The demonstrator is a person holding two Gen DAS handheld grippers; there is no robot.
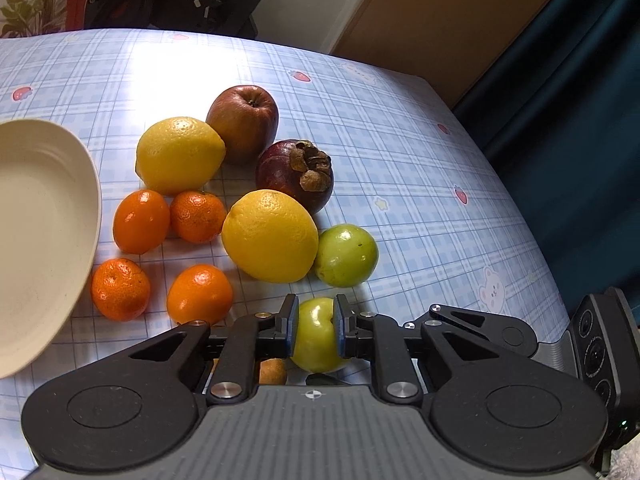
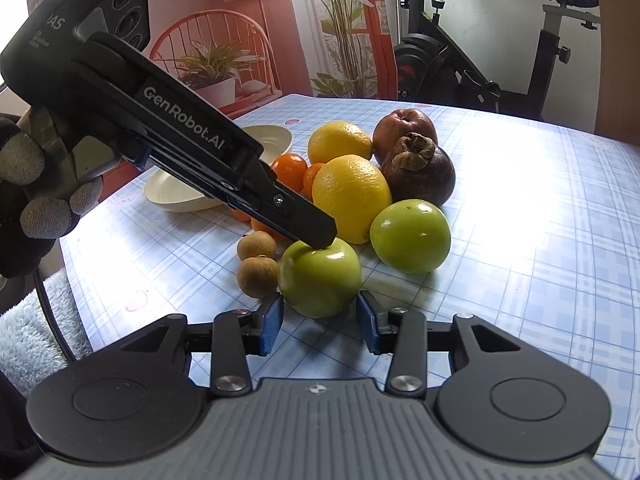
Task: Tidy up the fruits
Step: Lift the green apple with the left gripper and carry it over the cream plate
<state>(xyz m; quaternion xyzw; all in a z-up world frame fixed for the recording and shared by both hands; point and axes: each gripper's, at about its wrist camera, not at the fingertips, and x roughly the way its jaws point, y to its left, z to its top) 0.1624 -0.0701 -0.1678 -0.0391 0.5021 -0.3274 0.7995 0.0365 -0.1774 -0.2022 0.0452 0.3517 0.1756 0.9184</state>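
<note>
Clamping green apple [image 1: 316, 336], left gripper [image 1: 316, 330] hides its sides; right gripper [image 2: 320, 322] wide, empty

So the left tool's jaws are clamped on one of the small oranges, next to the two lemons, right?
Not quite: the left gripper is clamped on a green apple, not an orange, as the left wrist view shows. It does sit near the two lemons.

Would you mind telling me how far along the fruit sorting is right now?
Nothing looks sorted: the cream plate is empty. In hand: the left gripper clamps one green apple; the right gripper waits open beside it. Left: lemons, mandarins, mangosteen, red apple.
</note>
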